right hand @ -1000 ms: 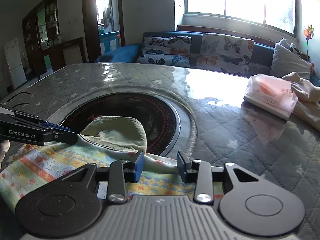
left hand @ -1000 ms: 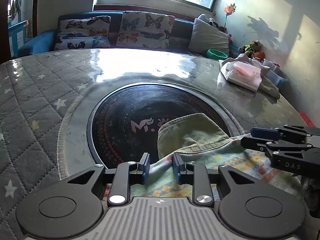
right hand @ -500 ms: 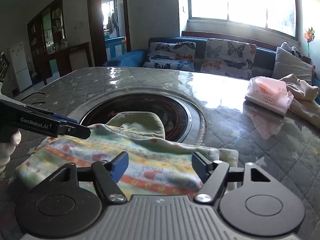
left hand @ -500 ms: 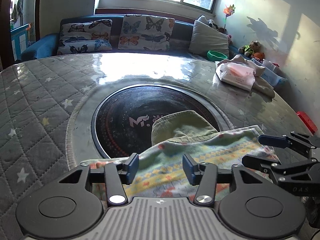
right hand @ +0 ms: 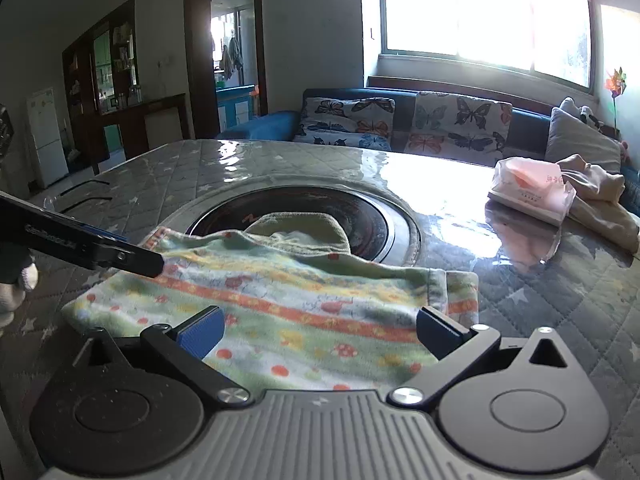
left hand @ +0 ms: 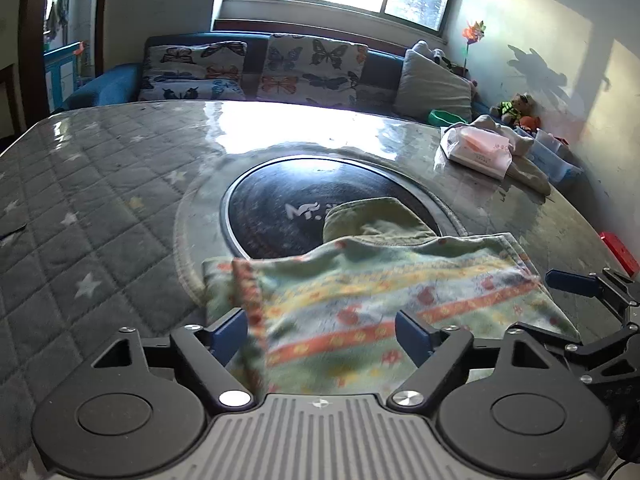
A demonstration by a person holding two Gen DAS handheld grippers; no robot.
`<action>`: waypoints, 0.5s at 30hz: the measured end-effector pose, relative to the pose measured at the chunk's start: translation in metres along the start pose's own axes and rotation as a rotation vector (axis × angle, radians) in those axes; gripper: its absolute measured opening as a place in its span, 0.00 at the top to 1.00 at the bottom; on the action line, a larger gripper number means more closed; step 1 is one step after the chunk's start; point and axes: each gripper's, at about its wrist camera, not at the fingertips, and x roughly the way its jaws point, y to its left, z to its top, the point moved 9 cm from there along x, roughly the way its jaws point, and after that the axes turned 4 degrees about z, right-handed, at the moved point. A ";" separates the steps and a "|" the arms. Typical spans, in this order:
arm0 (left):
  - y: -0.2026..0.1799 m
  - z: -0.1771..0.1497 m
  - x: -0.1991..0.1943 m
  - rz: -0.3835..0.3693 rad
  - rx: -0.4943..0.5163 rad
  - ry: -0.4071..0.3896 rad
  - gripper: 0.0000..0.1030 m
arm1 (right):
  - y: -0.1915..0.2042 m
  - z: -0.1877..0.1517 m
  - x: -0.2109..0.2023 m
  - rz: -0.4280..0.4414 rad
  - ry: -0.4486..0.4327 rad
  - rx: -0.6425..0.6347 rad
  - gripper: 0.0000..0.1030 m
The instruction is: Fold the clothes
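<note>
A folded pale-green garment with orange and yellow patterned stripes lies flat on the table, its olive corduroy part reaching over the dark round inset. It also shows in the right wrist view. My left gripper is open above the garment's near edge, holding nothing. My right gripper is open above the near right part of the garment, holding nothing. The right gripper's fingers show at the garment's right side, and the left gripper's fingers at its left side.
The table has a grey quilted star-patterned cover and a dark round inset. A pink tissue pack and a beige cloth lie at the far right. A sofa with butterfly cushions stands behind.
Both grippers opened wide and let go of the garment, then drew back toward me. The garment now lies flat and folded on the table.
</note>
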 end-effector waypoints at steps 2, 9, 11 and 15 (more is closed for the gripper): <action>0.005 -0.003 -0.004 0.009 -0.013 -0.002 0.14 | 0.002 -0.002 -0.002 -0.001 -0.008 0.000 0.00; 0.021 -0.013 -0.019 0.041 -0.059 -0.011 0.04 | 0.013 0.000 -0.011 0.029 -0.040 -0.017 0.00; 0.026 -0.014 -0.021 0.050 -0.074 -0.012 0.04 | 0.021 0.002 -0.014 0.058 -0.034 -0.033 0.00; 0.035 -0.012 -0.023 0.059 -0.103 -0.009 0.03 | 0.041 0.003 -0.013 0.095 -0.002 -0.105 0.00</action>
